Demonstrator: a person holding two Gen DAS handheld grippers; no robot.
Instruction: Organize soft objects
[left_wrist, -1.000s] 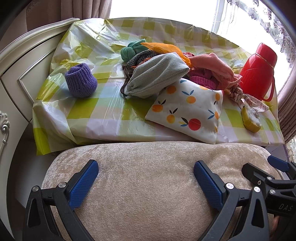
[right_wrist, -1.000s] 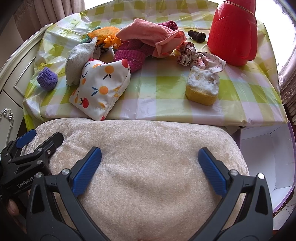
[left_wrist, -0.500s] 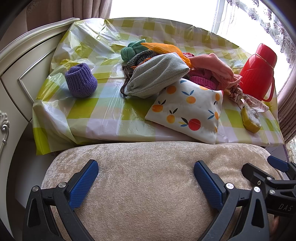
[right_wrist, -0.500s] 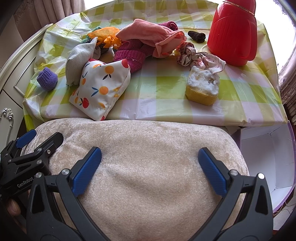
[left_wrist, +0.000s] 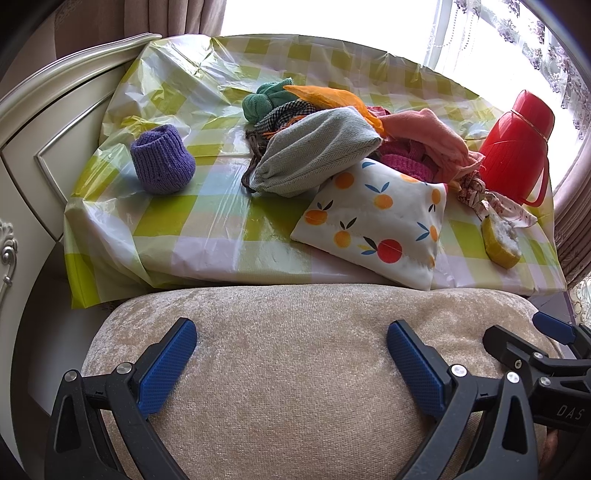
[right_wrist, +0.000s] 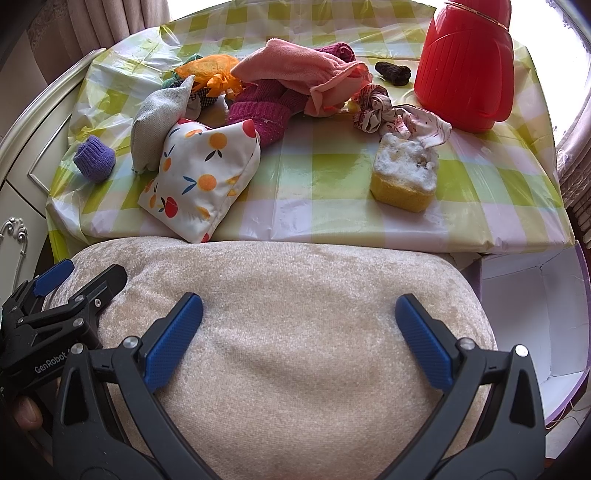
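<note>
Nothing moved; both grippers' fingers spread wide, still pressing plush beige velvet cushion (left_wrist: 295, 369) sides.

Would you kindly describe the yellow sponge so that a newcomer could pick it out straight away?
Start at the tall red thermos on the checked tablecloth. Just in front of it lies a crumpled patterned cloth, and the yellow sponge sits at that cloth's near edge. It is the only blocky piece there, yellow below with a white fuzzy top.
</note>
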